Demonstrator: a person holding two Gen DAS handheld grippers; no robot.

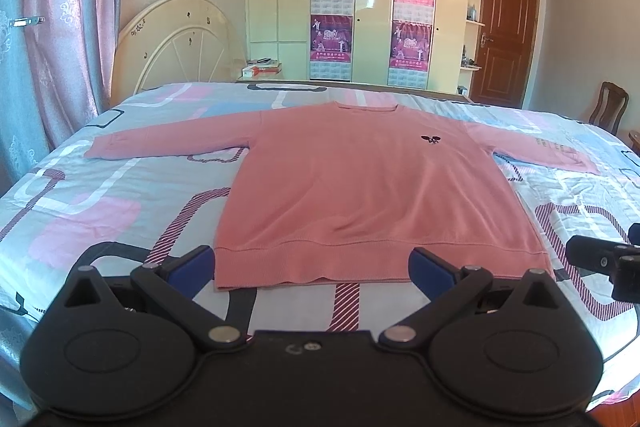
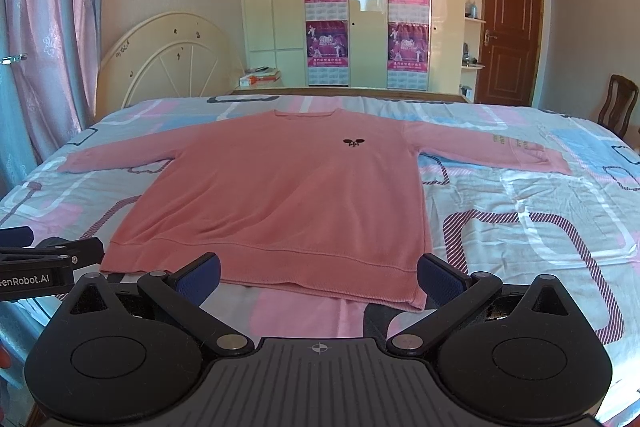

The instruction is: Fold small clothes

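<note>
Plainly, nothing has been folded yet: the pink sweater (image 1: pixel 360 187) lies flat and face up on the bed (image 1: pixel 100 187), neckline toward twelve o'clock, ribbed hem (image 2: pixel 280 267) at six, both sleeves spread out toward nine and three. The left gripper (image 1: pixel 312 263) hovers just short of the hem with its blue fingers (image 1: pixel 192 263) spread wide and empty, straddling the hem's left half. The right gripper (image 2: pixel 318 271) does the same over the right half, fingers wide, nothing between them; the hem's right corner sits just beside its three o'clock finger.

The knit looks soft and light, with no stiffness of its own, so it will likely drape and sag wherever it is unsupported and may drag on the patterned bedsheet. The thicker ribbed hem and the sleeve cuffs (image 1: pixel 96 151) look the surest places to pinch, since the doubled edge gives the fingers something to bite. Taking both layers at a corner should keep front and back from sliding apart.
</note>
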